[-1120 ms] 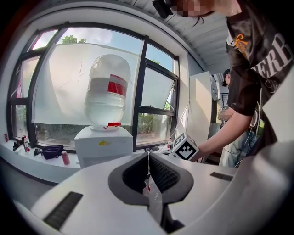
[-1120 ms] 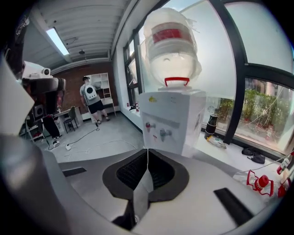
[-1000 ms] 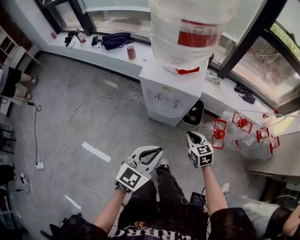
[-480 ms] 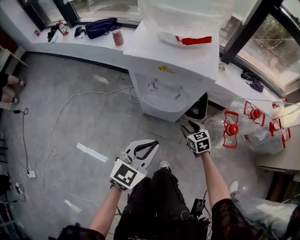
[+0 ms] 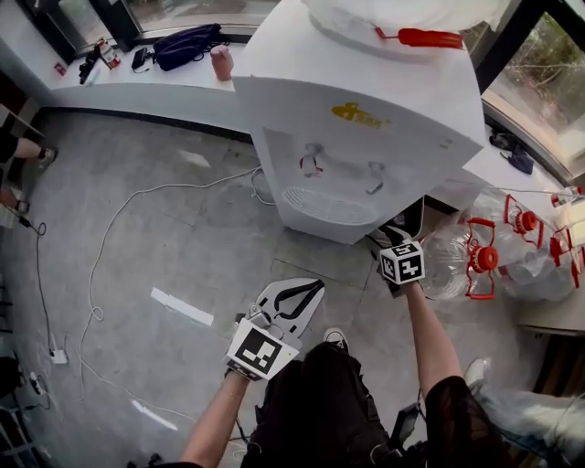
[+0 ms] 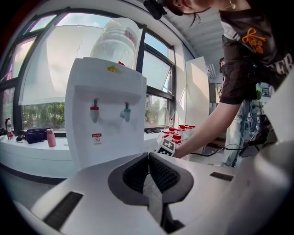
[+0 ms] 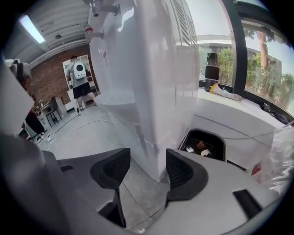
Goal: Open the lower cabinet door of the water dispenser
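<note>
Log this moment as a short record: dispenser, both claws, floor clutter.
water dispenser: white, upright, bottle on top
left claw: shut, empty, short of the dispenser
right claw: open, jaws just been opening, nothing between them, near dispenser's lower corner
floor clutter: black bin beside dispenser, water bottles to its right

Water dispenser: lower front hidden beneath its own upper body. Bottle on top: cut off by picture edge.

Bright daylight from windows; glare on water dispenser; fisheye warping, dark vignetted corners.
</note>
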A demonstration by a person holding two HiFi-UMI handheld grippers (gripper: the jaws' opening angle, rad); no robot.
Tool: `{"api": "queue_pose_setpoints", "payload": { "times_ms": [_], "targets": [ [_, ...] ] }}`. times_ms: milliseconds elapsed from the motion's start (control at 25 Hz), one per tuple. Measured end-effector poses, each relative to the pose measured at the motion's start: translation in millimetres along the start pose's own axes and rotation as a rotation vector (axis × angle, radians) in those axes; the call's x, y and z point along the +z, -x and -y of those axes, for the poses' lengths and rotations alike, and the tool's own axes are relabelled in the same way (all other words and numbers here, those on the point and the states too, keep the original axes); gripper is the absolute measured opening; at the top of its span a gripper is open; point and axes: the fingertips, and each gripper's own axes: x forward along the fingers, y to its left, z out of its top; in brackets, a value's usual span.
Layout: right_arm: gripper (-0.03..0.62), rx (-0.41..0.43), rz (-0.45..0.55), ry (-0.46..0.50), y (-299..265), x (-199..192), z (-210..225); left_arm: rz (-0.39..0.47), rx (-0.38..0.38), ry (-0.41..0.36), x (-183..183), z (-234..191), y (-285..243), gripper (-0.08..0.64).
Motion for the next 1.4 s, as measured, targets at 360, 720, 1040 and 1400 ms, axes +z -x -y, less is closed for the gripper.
{"api": "queue_pose_setpoints", "payload": {
  "times_ms": [360,720,1040,1400],
  "targets": [
    [0.247,-0.049,-0.021,0.040,-25.1,9.0,10.4,-0.016,0.009,0.005,-25.1,-2.9,6.7,0.014],
    [0.179,-0.059,-0.012,-0.083,-15.6,9.1,4.6,0.003,0.025,0.015,-20.7,0.4,17.2,0.014],
    [0.138,-0.050,-0.014,-0.084,1.3,-8.8,-12.7,0.014,0.026,0.029,-7.6,2.8,19.1,0.014],
    [0.118,0.048,-0.055,-0.074,24.5,-42.3,-76.4,-0.006,0.049,0.069,-1.1,4.1,46.8,0.014]
  ]
}}
